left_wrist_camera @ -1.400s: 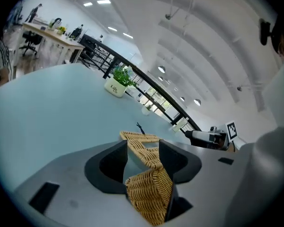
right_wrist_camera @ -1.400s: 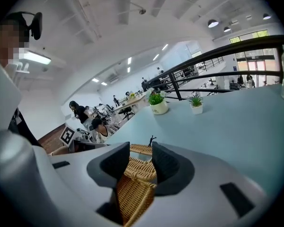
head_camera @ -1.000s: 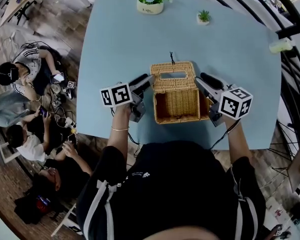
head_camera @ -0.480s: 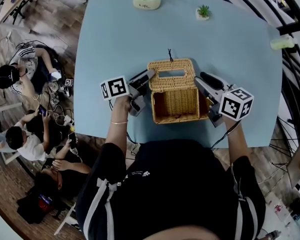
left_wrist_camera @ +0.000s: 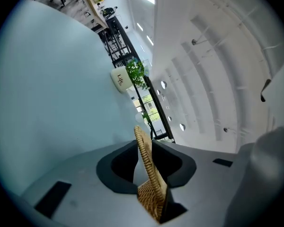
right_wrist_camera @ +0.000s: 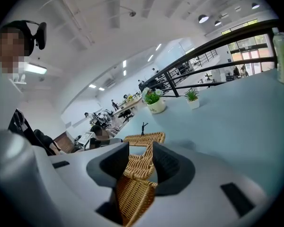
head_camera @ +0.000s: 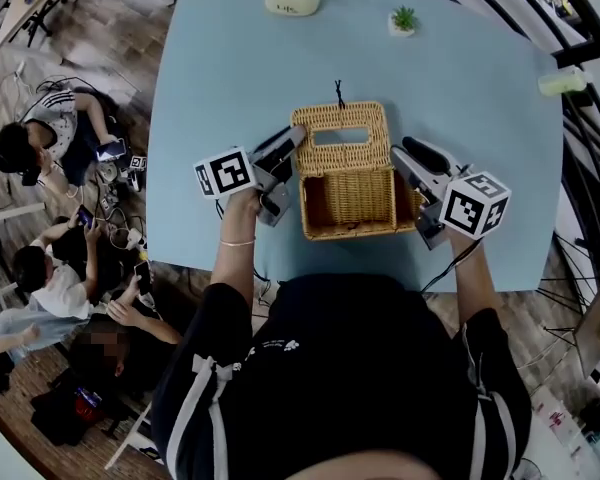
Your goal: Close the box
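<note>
Left gripper [left_wrist_camera: 143, 148] fingers have just closed on the lid's [head_camera: 345, 158] edge, tipping it up behind the box [head_camera: 350, 230] on the worktop [head_camera: 230, 58]. Right gripper [right_wrist_camera: 141, 157] fingers clamp the box's wall. Closing has begun.

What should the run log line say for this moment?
step: close box | left gripper: fingers just closed onto lid edge | right gripper: fingers grip box's right wall | lid: open
</note>
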### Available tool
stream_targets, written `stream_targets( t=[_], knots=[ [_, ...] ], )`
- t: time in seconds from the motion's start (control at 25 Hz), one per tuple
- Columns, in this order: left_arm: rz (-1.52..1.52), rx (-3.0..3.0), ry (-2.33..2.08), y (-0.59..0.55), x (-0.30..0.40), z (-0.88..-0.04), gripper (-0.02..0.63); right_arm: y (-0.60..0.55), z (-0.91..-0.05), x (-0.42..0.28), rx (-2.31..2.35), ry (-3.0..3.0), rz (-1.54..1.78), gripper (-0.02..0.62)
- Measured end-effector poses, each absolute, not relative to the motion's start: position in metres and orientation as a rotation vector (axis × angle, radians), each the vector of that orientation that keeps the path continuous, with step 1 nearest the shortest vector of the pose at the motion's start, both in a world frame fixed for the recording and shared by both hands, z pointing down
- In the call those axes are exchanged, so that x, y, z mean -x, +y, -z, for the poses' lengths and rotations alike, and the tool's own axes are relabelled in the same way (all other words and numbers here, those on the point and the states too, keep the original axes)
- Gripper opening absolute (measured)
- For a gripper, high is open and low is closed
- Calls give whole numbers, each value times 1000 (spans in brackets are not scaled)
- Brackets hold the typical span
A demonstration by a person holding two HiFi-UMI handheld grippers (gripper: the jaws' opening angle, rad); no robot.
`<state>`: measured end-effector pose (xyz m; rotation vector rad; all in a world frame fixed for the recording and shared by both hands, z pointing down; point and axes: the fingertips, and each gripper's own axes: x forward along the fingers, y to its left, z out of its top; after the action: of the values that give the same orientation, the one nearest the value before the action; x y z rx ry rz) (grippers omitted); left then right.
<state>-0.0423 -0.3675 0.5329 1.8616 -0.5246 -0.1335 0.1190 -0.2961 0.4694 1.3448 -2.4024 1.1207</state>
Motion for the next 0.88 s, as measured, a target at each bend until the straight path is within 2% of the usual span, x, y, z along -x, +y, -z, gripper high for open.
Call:
stream_targets(
  t=[0.32,0.88],
  knots=[
    [171,-2015,-537,-366,45,-502,67,-306,-463,-126,-1422,-2446,-1114,156],
    [167,-2294,-450,-348,43,-465,66,-329,-448,-125,-1456,-2516,-953,210]
  ],
)
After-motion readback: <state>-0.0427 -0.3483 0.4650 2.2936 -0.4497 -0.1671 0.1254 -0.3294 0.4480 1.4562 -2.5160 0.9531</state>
